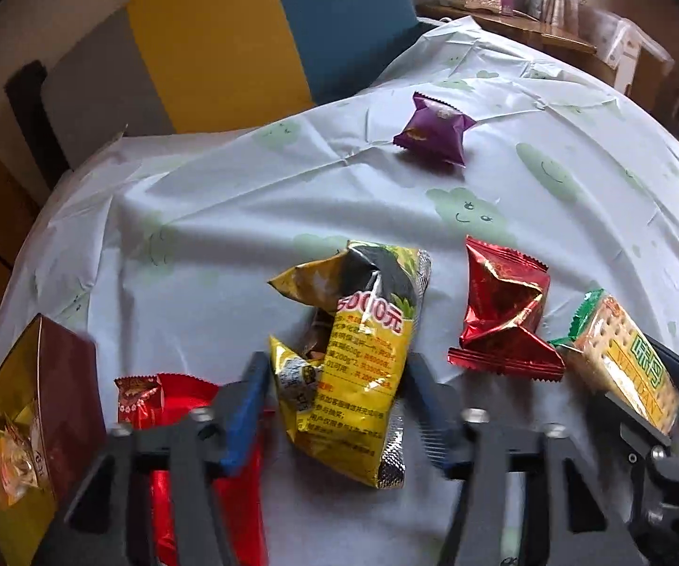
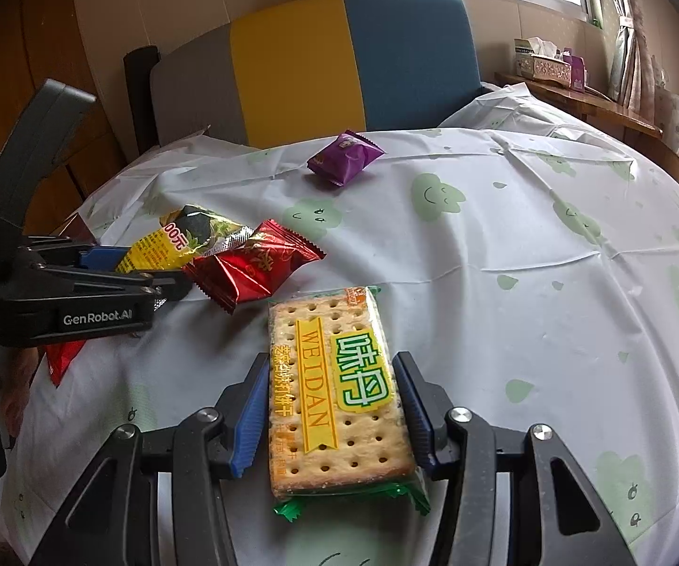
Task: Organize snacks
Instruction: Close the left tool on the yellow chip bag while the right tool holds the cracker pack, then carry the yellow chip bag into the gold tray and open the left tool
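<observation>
Creased pale tablecloth (image 2: 504,245) with green smiley prints covers the table, bare across its right half. Centre frame, the left gripper (image 1: 334,382) stands part-open, its blue pads flanking a crumpled yellow foil packet (image 1: 363,353); whether they press is unclear. The right gripper (image 2: 332,403) clamps a flat cracker pack (image 2: 334,391). A glossy red pouch (image 2: 254,264) and a purple packet (image 2: 344,158) lie apart.
</observation>
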Motion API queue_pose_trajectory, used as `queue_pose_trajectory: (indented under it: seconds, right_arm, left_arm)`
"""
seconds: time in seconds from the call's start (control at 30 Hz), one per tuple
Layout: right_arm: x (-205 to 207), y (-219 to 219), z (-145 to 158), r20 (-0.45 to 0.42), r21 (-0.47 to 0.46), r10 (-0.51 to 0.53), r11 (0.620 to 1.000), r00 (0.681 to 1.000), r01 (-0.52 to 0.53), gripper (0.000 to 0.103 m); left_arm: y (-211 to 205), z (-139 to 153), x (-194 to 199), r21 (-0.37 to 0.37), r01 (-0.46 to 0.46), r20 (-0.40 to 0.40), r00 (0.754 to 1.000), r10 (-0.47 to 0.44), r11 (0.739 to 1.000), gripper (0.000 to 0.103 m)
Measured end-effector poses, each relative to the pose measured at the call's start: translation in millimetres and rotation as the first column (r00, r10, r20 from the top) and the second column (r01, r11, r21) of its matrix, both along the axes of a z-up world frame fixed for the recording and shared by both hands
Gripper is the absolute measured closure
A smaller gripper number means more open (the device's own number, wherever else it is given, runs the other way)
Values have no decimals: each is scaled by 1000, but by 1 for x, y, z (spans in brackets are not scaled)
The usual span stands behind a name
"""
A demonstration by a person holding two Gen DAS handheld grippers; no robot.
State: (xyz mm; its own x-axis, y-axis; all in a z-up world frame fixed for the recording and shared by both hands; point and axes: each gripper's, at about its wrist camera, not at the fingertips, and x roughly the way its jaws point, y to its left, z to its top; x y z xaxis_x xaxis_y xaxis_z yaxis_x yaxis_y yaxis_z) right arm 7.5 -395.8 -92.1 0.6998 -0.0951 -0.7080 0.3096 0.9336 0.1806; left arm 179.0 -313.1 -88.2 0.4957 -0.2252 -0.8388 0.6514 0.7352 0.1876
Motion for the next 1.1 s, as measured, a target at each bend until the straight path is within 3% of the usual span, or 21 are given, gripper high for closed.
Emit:
queue_pose_trajectory:
  seconds: [0.1,0.17,0.27,0.5,0.73,1.1]
  right_arm:
    - [0,0,0,0,1,0,1000,1000,0,51]
    - [0,0,0,1,4,-1,1000,1000,1,51]
    - [0,-1,0,2,5,-1,1000,1000,1,51]
    - [1,0,0,1,1,-2,1000,1000,2,51]
    - [1,0,0,0,-1,-4,1000,1000,4,51]
    - [1,2,0,-6,-13,-6,1000,1000,6,51]
  left_arm:
    - [-3,-1,1,5,1,12,1000,-1,1000,33]
    - [-4,-1,1,-7,12,1,1000,-12,1000,53]
    - [-6,0,-3,9,14,15,1000,-14,1000,59]
    - [14,8,-3,-86,-60,-83,995,53,994,61]
    - [33,19,-14,-147,-88,-100,992,74,985,62]
    - [78,51,-37,-285,-146,-135,985,111,947,62]
